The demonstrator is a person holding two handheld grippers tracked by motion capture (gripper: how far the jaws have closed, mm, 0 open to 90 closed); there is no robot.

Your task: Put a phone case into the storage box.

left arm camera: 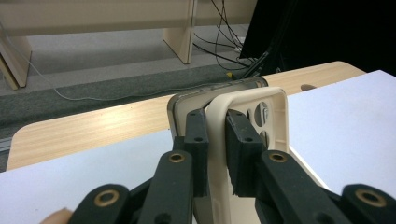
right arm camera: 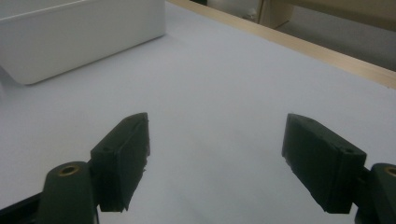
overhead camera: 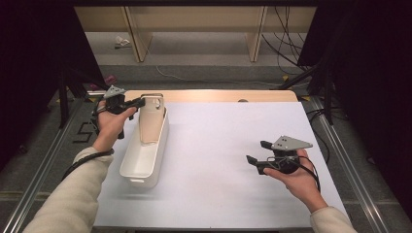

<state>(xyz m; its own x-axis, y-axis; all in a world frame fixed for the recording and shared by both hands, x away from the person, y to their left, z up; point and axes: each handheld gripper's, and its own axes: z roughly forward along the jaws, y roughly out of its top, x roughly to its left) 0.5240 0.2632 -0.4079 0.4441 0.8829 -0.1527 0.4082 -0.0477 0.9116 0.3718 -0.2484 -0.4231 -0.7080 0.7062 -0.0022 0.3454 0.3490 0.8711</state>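
A beige phone case (overhead camera: 152, 124) with camera cut-outs stands on end, leaning inside a long white bin (overhead camera: 142, 170) at the left of the table. My left gripper (overhead camera: 140, 102) is shut on the case's upper edge; in the left gripper view the two pads pinch the beige rim (left arm camera: 217, 140) between them. A second, clear grey-edged case (left arm camera: 187, 99) sits just behind the beige one. My right gripper (overhead camera: 256, 151) hovers open over the white mat at the right, nothing between its jaws (right arm camera: 217, 158).
The white mat (overhead camera: 218, 145) covers most of the wooden table (overhead camera: 209, 95). A corner of the white bin (right arm camera: 79, 37) lies ahead-left of the right gripper. Wooden furniture legs and cables (overhead camera: 286, 48) stand on the floor beyond the far edge.
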